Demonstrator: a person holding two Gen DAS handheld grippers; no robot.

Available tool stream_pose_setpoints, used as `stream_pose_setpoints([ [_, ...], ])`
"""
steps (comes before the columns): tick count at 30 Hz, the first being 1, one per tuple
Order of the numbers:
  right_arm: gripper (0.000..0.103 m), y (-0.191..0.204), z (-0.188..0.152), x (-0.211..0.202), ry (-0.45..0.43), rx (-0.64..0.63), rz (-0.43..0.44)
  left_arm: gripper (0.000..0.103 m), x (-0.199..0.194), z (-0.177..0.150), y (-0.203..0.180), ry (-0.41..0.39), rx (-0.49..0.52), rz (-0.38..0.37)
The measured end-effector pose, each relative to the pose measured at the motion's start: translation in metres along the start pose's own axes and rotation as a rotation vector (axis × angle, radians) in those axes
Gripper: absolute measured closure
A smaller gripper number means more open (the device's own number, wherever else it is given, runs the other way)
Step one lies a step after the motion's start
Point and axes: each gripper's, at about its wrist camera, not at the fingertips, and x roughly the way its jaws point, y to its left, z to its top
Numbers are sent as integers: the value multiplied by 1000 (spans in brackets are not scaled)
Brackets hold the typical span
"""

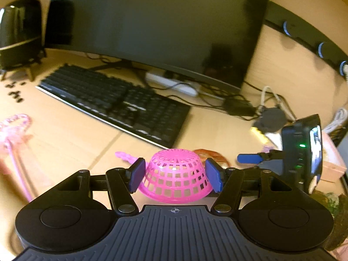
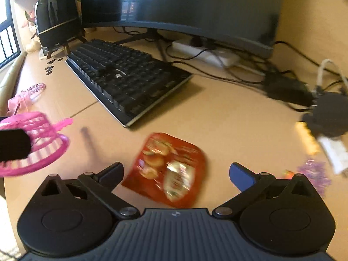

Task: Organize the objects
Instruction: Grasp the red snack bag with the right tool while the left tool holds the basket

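- My left gripper (image 1: pixel 175 175) pinches the pink basket (image 1: pixel 176 175) between its two blue pads (image 1: pixel 138 174), one on each side wall.
- The basket is upside down, its round slatted bottom facing up and its wide rim toward me.
- From my right wrist camera the same basket (image 2: pixel 41 143) shows at the far left edge, tilted and clear of the desk (image 2: pixel 228 119), with a dark finger of the left gripper across it.
- My right gripper (image 2: pixel 176 174) is spread wide and holds nothing; its fingertips stand either side of the red snack packet (image 2: pixel 167 169).
- The packet lies flat on the desk, blurred, just in front of the keyboard (image 2: pixel 128 80).
- I cannot tell whether my right fingers touch the packet or hover above it.
- A pink plastic piece (image 1: pixel 126 156) lies on the desk just beside the basket, on its left.
- Behind the keyboard stands the monitor (image 1: pixel 163 26), with a white power strip (image 1: pixel 171 83) and dark cables under it.
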Motion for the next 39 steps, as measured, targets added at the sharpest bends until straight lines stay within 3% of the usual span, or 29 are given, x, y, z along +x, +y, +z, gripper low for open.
stream_pose_setpoints([
  [2, 5, 6, 2, 8, 14, -7, -25, 37, -3, 2, 5, -1, 1, 23],
  [4, 22, 8, 1, 10, 17, -15, -27, 37, -5, 3, 8, 1, 2, 31],
  [5, 25, 8, 0, 8, 20, -14, -23, 37, -7, 3, 7, 3, 7, 30],
  [9, 28, -1, -9, -11, 23, -48, -69, 37, -6, 2, -2, 19, 45, -1],
  [13, 28, -31, -27, -50, 35, 4, -104, 37, 0, -2, -25, 49, 110, -69],
  [19, 28, -75, -72, -119, 33, 112, -195, 37, 11, -20, -72, 127, 233, -241],
  [24, 28, -106, -115, -177, 29, 215, -326, 37, 15, -34, -129, 181, 367, -436],
  [31, 28, -139, -164, -251, 8, 287, -485, 37, 26, -21, -242, 133, 562, -659],
  [34, 28, -155, -183, -270, -6, 301, -502, 37, 26, -12, -286, 62, 641, -699],
  [37, 28, -170, -196, -280, -4, 346, -493, 37, 32, 9, -329, 27, 659, -729],
  [39, 28, -176, -202, -283, -21, 344, -491, 37, 40, 21, -361, -39, 709, -719],
])
